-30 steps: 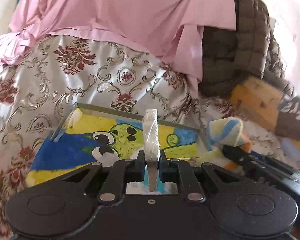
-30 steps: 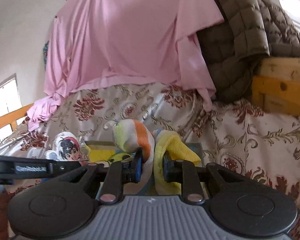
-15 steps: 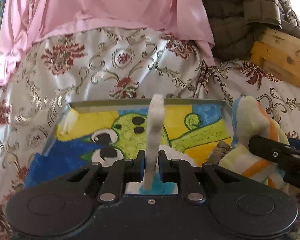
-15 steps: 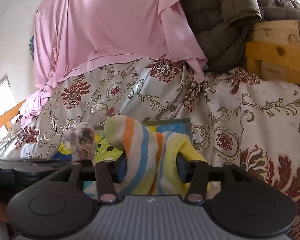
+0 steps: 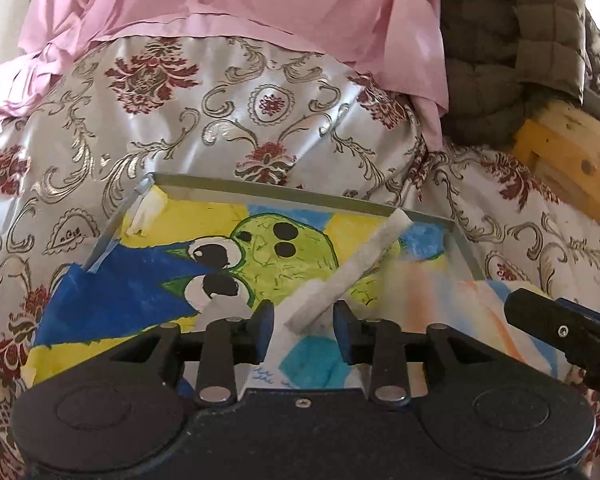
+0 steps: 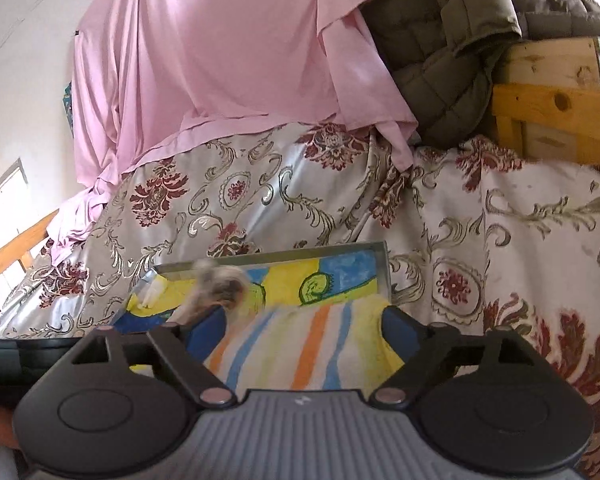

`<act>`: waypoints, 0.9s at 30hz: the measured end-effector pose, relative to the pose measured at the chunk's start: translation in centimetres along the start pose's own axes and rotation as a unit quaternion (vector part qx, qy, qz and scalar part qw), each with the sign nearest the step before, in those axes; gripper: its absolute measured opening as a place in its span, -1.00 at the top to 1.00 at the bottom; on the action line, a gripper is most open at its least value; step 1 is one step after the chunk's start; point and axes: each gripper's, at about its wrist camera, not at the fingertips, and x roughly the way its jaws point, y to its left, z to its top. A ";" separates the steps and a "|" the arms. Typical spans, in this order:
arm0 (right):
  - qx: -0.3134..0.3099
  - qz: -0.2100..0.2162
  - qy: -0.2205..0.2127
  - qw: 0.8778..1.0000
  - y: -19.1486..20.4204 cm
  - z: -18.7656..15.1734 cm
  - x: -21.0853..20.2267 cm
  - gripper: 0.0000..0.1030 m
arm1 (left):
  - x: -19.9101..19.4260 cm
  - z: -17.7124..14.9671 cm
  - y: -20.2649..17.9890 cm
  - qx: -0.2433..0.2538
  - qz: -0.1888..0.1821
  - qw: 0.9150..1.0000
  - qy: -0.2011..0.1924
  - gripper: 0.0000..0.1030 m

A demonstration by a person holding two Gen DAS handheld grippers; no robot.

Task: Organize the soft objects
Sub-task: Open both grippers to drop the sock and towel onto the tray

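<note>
Left wrist view, nearest first: the left claw [image 5: 303,322] has just been opening, and its jaws now stand apart with the white cloth strip [image 5: 352,270] between them, no longer pinched; the strip leans over to the right and lies slanted across the tray [image 5: 300,194]. At the right edge the dark tip of the right claw [image 5: 560,328] shows, with a blur of striped fabric beside it. In the right wrist view that claw [image 6: 304,330] has also just been opening; its jaws are spread wide and the striped towel [image 6: 300,348] lies slack between them, draped over the near right part of the tray [image 6: 382,264], not squeezed. A blurred grey-white shape at the left jaw is too smeared to name. The tray, lined with a painted green-and-blue picture, sits on the floral bedspread [image 5: 268,112]. Farther back hang a pink sheet [image 6: 228,60] and a quilted brown jacket [image 6: 452,52].

The step in hand looks like the release: both soft things set down into the tray. Next, each claw should back straight out without snagging fabric, then seek any soft item remaining.
</note>
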 end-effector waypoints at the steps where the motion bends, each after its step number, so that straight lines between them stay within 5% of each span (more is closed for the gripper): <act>1: -0.006 -0.006 -0.003 1.000 0.2 0.1 -0.2 -0.81 | -0.2 0.0 0.2 -0.004 0.000 1.000 -0.002 0.21; 14: -0.041 -0.028 -0.037 0.998 2.6 1.4 -5.0 -0.99 | -6.6 0.4 1.4 -0.047 0.007 0.997 -0.067 -0.58; 27: -0.056 -0.009 -0.063 0.996 5.8 -0.1 -12.1 -0.99 | -16.3 -2.6 2.8 -0.056 0.012 0.994 -0.098 -0.90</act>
